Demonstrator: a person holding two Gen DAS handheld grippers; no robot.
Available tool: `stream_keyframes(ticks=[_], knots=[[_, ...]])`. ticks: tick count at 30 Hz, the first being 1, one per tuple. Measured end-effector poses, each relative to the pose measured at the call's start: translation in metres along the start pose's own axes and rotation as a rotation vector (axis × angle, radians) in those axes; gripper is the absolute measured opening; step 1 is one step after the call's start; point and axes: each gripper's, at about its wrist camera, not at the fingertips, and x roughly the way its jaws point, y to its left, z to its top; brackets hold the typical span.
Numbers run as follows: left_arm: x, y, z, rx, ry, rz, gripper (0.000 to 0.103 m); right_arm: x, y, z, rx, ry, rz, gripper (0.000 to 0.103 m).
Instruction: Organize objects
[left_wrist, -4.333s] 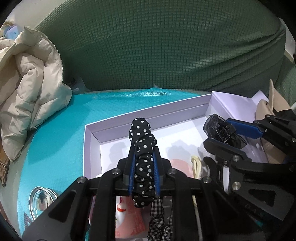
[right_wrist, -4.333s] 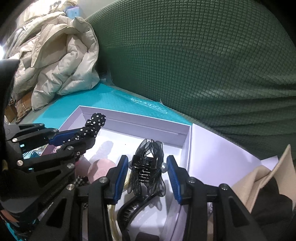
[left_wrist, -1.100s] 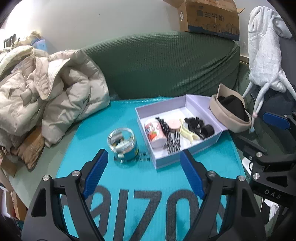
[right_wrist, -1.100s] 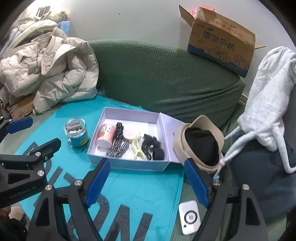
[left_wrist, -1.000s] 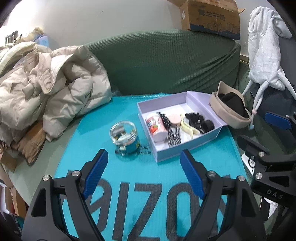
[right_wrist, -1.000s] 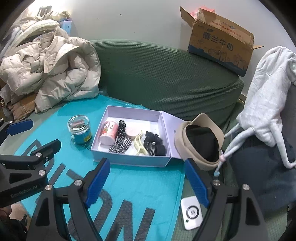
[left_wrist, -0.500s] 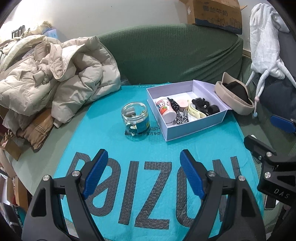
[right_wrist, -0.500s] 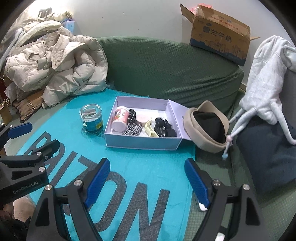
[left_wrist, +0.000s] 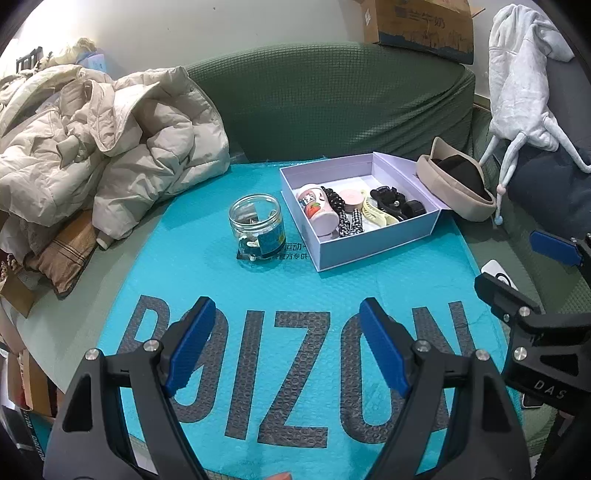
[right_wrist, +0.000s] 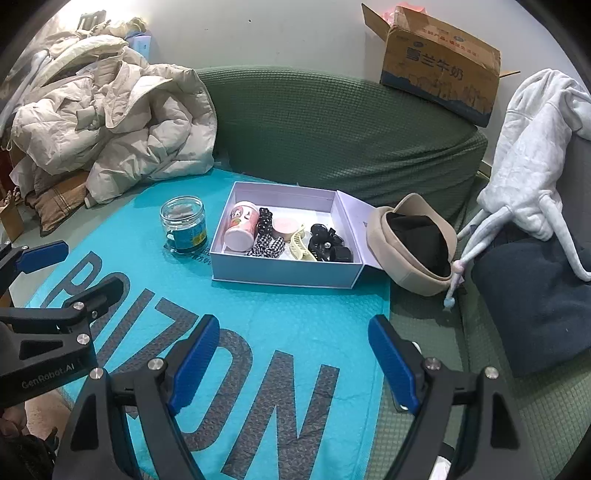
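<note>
Box (right_wrist: 284, 275) of hair accessories (right_wrist: 325, 240); jar (right_wrist: 183, 224) alongside

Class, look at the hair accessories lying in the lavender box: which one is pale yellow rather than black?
The claw clip in the lavender box; it lies between the checked scrunchie and the black claw clip.

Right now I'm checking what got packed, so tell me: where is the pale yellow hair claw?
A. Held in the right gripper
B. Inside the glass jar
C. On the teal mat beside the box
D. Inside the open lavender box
D. The pale yellow hair claw lies inside the open lavender box, between the checked scrunchie and the black hair claw; both grippers are open and empty.
</note>
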Motion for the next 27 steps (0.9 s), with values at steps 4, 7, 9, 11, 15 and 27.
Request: stream_keyframes(ticks=[4,7,9,11,15,27], knots=[[-0.002,-0.0006,-0.0002,0.003,0.002,0.005,0.079,-0.0003,0.0016,0.0011,-0.002,-0.001,0.005,0.084],[-0.0021,-0.0001,0.002,0.007,0.004,0.007,0.079,-0.0015,0.0022,0.0019,-0.002,-0.006,0.005,0.084],[-0.0014,-0.0001,0.0031,0.014,0.007,0.007,0.079,-0.0014,0.0028,0.0025,-0.005,-0.007,0.005,0.084],[-0.0011,0.0004,0.0041,0.017,0.008,0.006,0.079,-0.0004,0.0036,0.0032,-0.007,-0.004,0.007,0.084],[-0.0003,0.0007,0.0049,0.019,0.012,-0.004,0.079,0.0005,0.0026,0.0055,-0.003,-0.005,0.007,0.084],[0.0019,-0.0008,0.005,0.026,0.011,-0.01,0.079,0.0057,0.0027,0.0033,-0.009,0.012,0.015,0.087]])
